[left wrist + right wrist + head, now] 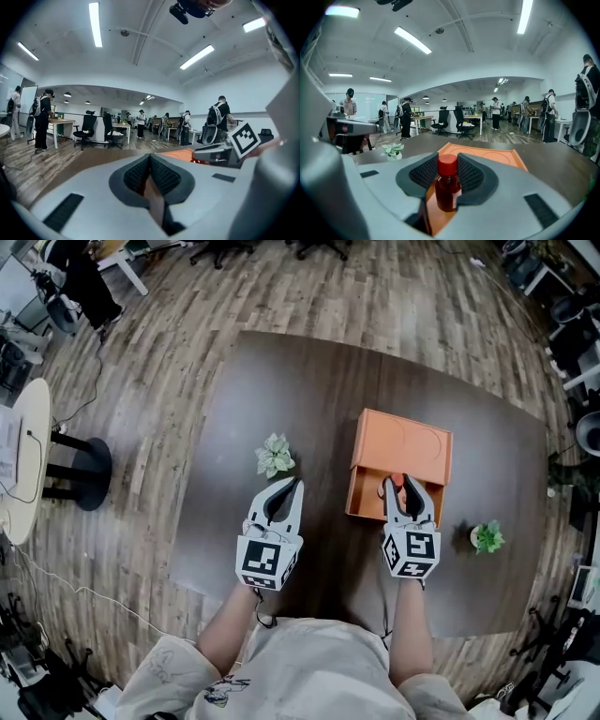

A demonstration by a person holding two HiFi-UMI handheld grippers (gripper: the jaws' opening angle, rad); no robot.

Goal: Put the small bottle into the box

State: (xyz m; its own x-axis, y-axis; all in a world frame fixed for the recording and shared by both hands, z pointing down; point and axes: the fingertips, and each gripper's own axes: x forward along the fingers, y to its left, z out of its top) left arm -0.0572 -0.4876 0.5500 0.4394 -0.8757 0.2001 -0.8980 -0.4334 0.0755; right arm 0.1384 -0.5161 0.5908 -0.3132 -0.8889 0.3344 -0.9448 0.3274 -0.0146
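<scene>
**One bottle in the jaws, drop-off coming up**

Two pads of the right gripper point(448, 161) are pinching the small bottle point(448, 187) by its shoulders, and the red cap is poking up between them. The jaws are standing half-closed around dark red glass, so this is a firm hold.

Just beyond the bottle, the orange box point(497, 157) is filling the right gripper view. From the head view, the right gripper point(403, 488) is hanging over the open near part of the box point(417, 442).

My read is that the carry is ending and the placing step is starting. Next, the bottle needs lowering upright into that opening until it is sitting on the floor of the box. Only then should the jaws be opening, followed by a straight lift out that is clearing the cap.

Over to the side, the left gripper point(286, 486) is idling above the dark table point(234, 427). Its jaws are pressing together on nothing, near a small potted plant point(275, 456). A second plant point(487, 537) is sitting to the right of the box.

The trouble spots now. The jaws are covering most of the bottle from above, so I cannot tell whether its base is touching the box. The box interior is also showing only partly.
</scene>
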